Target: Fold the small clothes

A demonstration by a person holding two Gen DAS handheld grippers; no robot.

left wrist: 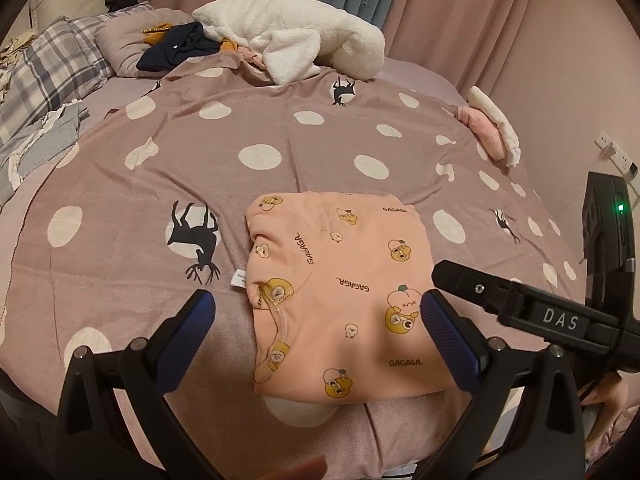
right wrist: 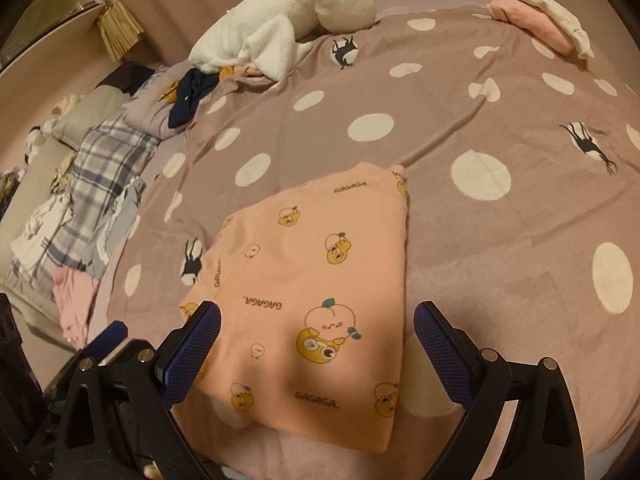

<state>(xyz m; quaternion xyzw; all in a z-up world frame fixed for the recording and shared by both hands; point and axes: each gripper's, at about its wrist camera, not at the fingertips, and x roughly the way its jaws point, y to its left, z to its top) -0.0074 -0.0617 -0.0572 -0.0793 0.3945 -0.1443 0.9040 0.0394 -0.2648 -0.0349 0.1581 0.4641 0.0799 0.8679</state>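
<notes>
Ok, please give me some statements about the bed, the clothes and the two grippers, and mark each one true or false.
1. The peach printed garment lies folded flat on the dotted bedspread. True.
2. The left gripper is shut on the garment. False: its fingers stand wide apart, gripping nothing.
3. The right gripper is open above the near part of the garment. True.
4. A white fleece garment lies at the far side of the bed. True.
5. The folded pink and white pile rests on top of the peach garment. False: it lies apart, near the far right edge of the bed.
6. The bedspread is plain. False: it has white dots and black deer.
</notes>
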